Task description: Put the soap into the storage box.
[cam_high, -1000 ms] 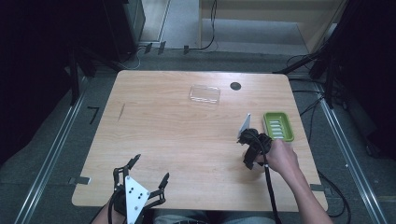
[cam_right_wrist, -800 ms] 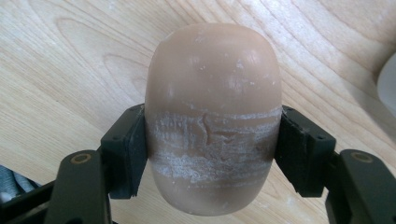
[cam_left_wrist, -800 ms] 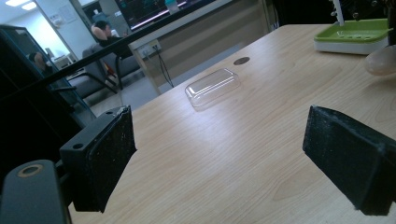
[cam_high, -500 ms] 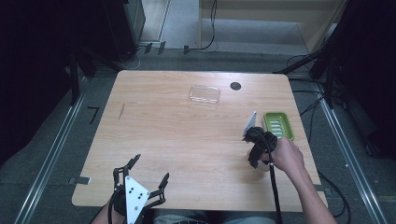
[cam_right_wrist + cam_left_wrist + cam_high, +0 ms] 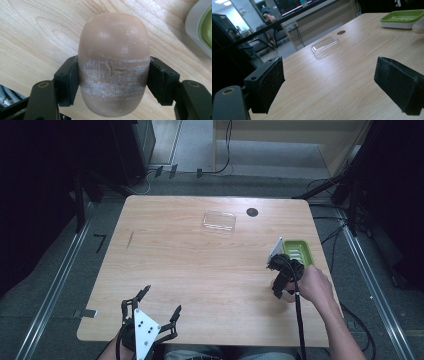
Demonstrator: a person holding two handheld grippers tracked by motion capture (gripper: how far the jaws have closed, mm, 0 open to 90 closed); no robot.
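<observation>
A tan oval soap bar (image 5: pixel 113 62), scuffed white across its middle, sits between the two black jaws of my right gripper (image 5: pixel 113 85), which is shut on it just above the wooden table. In the high view that right gripper (image 5: pixel 282 277) hovers at the table's right side, just in front of and to the left of a green soap dish (image 5: pixel 297 252) on a white base. The same soap dish (image 5: pixel 402 18) appears far right in the left gripper view. My left gripper (image 5: pixel 159 306) stands open at the near left edge, nothing between its pads (image 5: pixel 270 83).
A clear plastic lid (image 5: pixel 219 220) lies at the back centre of the table, also seen as the lid (image 5: pixel 325 46) ahead of the left gripper. A dark round hole (image 5: pixel 252 212) sits near the back right. Cables run on the floor behind the table.
My right gripper with the soap has shifted slightly right and toward the near edge, staying beside the green dish. The left gripper has not moved.
</observation>
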